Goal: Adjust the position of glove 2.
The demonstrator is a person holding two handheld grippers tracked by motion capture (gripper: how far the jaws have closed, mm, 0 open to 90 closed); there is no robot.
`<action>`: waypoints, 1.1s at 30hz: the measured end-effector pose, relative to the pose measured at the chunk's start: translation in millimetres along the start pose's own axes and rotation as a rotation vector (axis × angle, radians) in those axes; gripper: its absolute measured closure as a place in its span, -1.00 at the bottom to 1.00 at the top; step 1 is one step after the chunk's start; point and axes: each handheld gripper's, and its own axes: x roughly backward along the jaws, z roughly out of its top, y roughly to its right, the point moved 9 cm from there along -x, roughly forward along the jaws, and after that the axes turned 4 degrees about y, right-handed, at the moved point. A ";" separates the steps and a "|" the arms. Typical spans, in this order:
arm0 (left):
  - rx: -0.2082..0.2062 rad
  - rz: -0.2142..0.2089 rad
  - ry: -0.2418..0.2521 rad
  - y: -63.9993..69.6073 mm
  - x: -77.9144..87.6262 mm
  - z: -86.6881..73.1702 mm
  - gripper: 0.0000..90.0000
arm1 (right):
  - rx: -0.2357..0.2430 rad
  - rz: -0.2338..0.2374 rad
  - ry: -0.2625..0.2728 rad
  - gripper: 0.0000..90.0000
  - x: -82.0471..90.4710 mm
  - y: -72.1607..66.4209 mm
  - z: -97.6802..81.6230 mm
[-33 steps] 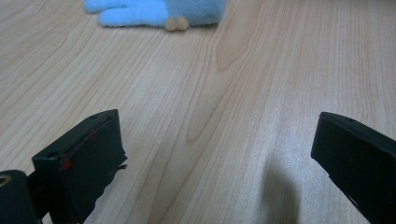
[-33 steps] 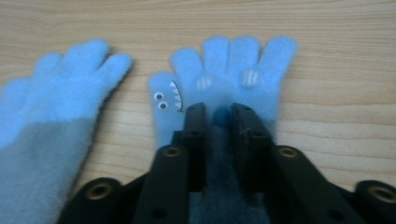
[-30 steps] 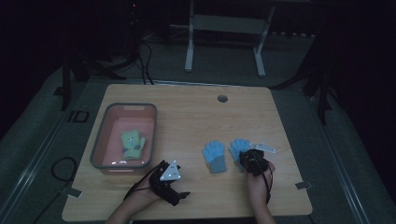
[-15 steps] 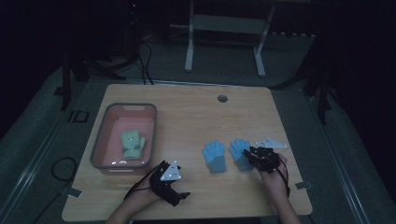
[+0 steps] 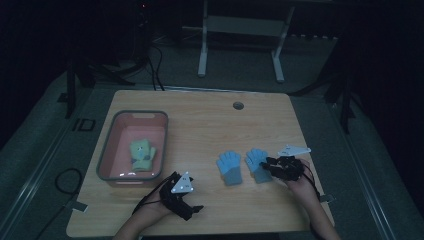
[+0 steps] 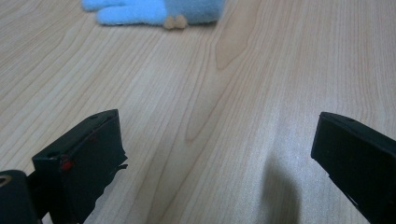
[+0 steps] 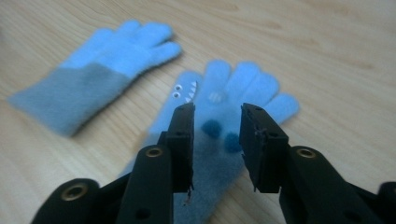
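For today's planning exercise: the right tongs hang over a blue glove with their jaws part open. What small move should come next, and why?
Probably lower the right tongs onto the blue monster-face glove and close. Their jaws have just been opening, nothing is pinched between them, and the glove lies flat on the table right beneath them.

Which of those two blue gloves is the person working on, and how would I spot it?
On the wooden table, right of the pink bin, two blue gloves lie side by side. It is the right glove, just in front of the right gripper. Unlike its plain neighbour, it has small eyes, white teeth and dark blue dots.
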 end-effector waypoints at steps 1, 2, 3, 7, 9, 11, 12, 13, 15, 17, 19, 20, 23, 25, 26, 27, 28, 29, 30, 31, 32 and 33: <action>-0.001 0.001 -0.001 -0.1 -0.1 -0.2 -0.94 | -0.012 0.008 0.002 0.43 -2.9 -0.2 -1.7; -0.002 0.001 -0.001 0.0 -0.3 -0.4 -0.94 | -0.024 0.018 0.007 0.42 -5.5 -1.3 -3.0; -0.003 0.001 -0.002 0.2 -0.4 -0.5 -0.94 | -0.026 0.016 0.008 0.42 -8.3 -1.8 -4.3; -0.007 -0.001 -0.004 0.6 -0.3 -0.7 -0.94 | -0.001 -0.004 -0.017 0.42 -18.1 -3.0 -11.0; -0.009 -0.001 -0.004 0.7 -0.3 -0.9 -0.94 | 0.003 -0.014 -0.016 0.43 -19.1 -2.0 -11.4; -0.010 -0.001 -0.005 0.8 -0.6 -1.0 -0.94 | 0.019 -0.020 -0.022 0.49 -21.4 -3.4 -12.9; -0.010 0.000 -0.005 0.7 -0.7 -1.0 -0.94 | 0.028 -0.026 -0.025 0.52 -22.8 -4.4 -13.6; -0.011 0.000 -0.006 0.7 -0.7 -1.1 -0.94 | 0.032 -0.036 -0.027 0.61 -23.7 -5.0 -13.5; -0.010 0.000 -0.005 0.7 -0.6 -1.0 -0.94 | 0.007 -0.047 -0.035 0.81 -24.3 -5.8 -13.5; -0.011 0.000 -0.005 0.9 -0.7 -1.1 -0.94 | -0.011 -0.071 -0.025 0.89 -24.9 -6.3 -13.4; -0.011 0.000 -0.006 0.8 -0.7 -1.2 -0.94 | -0.017 -0.096 -0.027 0.92 -23.9 -7.3 -12.6; -0.010 0.000 -0.006 0.8 -0.7 -1.2 -0.94 | -0.018 -0.109 -0.022 0.93 -23.0 -8.0 -11.2; -0.010 -0.001 -0.004 0.6 -0.5 -1.0 -0.94 | -0.024 -0.131 -0.002 0.94 -17.7 -8.8 -4.3; -0.011 -0.001 -0.004 0.5 -0.4 -1.0 -0.94 | -0.034 -0.135 0.011 0.94 -14.9 -9.1 -0.6; -0.010 -0.001 -0.005 0.4 -0.4 -1.1 -0.94 | -0.041 -0.134 0.025 0.94 -12.0 -9.7 3.8; -0.011 0.000 -0.006 0.4 -0.5 -1.1 -0.94 | -0.055 -0.131 0.064 0.94 -2.5 -12.2 18.7; -0.012 0.000 -0.005 0.6 -0.5 -1.1 -0.94 | -0.058 -0.125 0.068 0.94 -1.2 -13.3 21.2; -0.013 0.000 -0.005 0.7 -0.5 -1.0 -0.94 | -0.053 -0.131 0.081 0.94 2.5 -14.9 27.7; -0.013 0.000 -0.005 0.7 -0.5 -1.0 -0.94 | -0.053 -0.131 0.081 0.94 2.5 -14.9 27.7; -0.012 0.000 -0.005 0.6 -0.5 -1.0 -0.94 | -0.057 -0.126 0.092 0.94 6.5 -19.6 37.3; -0.012 0.000 -0.005 0.6 -0.5 -1.0 -0.94 | -0.057 -0.126 0.092 0.94 6.5 -19.6 37.3; -0.014 0.001 -0.005 0.3 -0.4 -0.9 -0.94 | -0.038 -0.122 0.107 0.94 9.3 -26.2 47.1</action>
